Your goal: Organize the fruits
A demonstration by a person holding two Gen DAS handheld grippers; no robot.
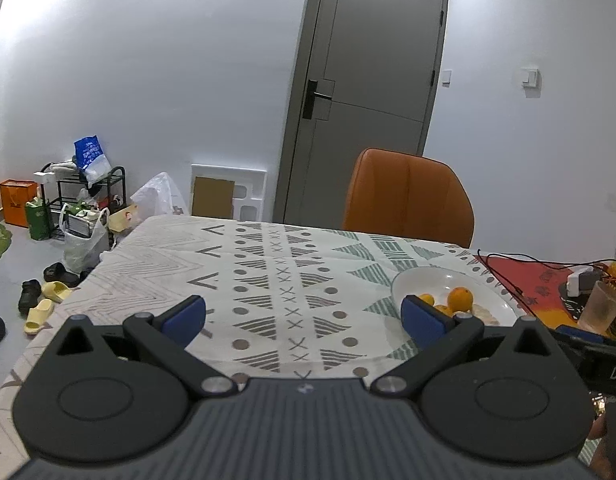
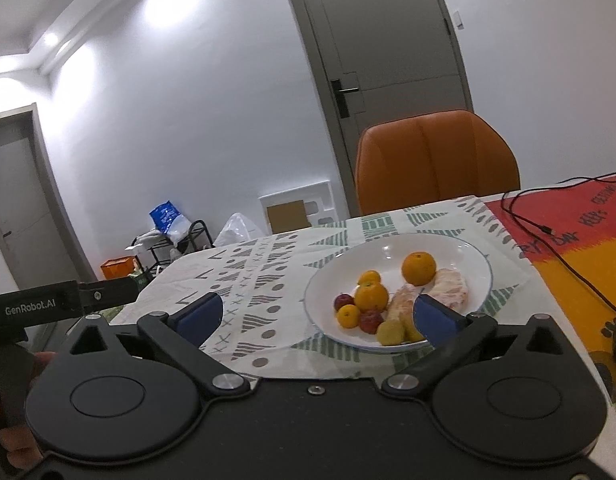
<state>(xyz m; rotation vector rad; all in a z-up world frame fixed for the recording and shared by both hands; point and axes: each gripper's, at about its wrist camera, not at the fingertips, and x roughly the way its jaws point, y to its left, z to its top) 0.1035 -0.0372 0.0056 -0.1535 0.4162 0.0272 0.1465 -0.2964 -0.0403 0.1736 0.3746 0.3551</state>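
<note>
A white plate on the patterned tablecloth holds several fruits: oranges, small red fruits, a yellow fruit and two pale peeled pieces. My right gripper is open and empty, hovering just in front of the plate. My left gripper is open and empty above the cloth, left of the same plate, where an orange shows.
An orange chair stands behind the table. A red mat with a black cable lies right of the plate. A frosted cup and a charger stand at the far right. The table's left edge drops to a cluttered floor.
</note>
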